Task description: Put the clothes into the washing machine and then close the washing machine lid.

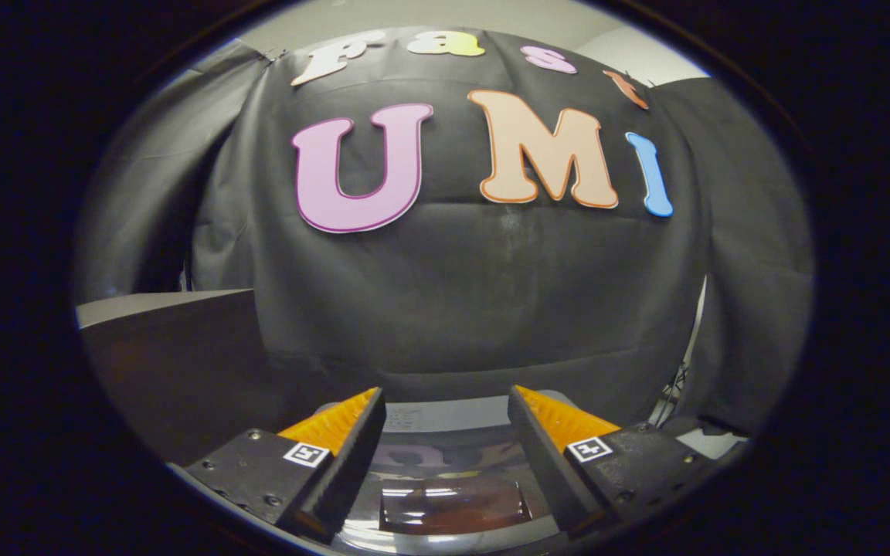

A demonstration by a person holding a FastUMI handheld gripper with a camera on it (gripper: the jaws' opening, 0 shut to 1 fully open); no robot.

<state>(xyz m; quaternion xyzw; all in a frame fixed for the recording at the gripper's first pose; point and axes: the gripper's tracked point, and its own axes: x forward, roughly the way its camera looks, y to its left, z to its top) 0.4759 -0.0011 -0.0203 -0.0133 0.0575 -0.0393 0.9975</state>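
Observation:
My gripper (445,394) is open, and nothing is held between its fingers. Below and between the fingers lies the top of the washing machine. Its glossy dark lid (449,498) lies flat and mirrors the booth wall and ceiling lights. A pale grey back panel (445,417) of the machine runs just ahead of the fingertips. I am close above the machine, looking across it at the black cloth wall.
A dark box-like surface (182,371) with a pale top edge (151,303) stands to the left of the machine. Thin dark stand legs or cables (673,394) show at the right, where two cloth panels meet. The cloth wall hangs close behind the machine.

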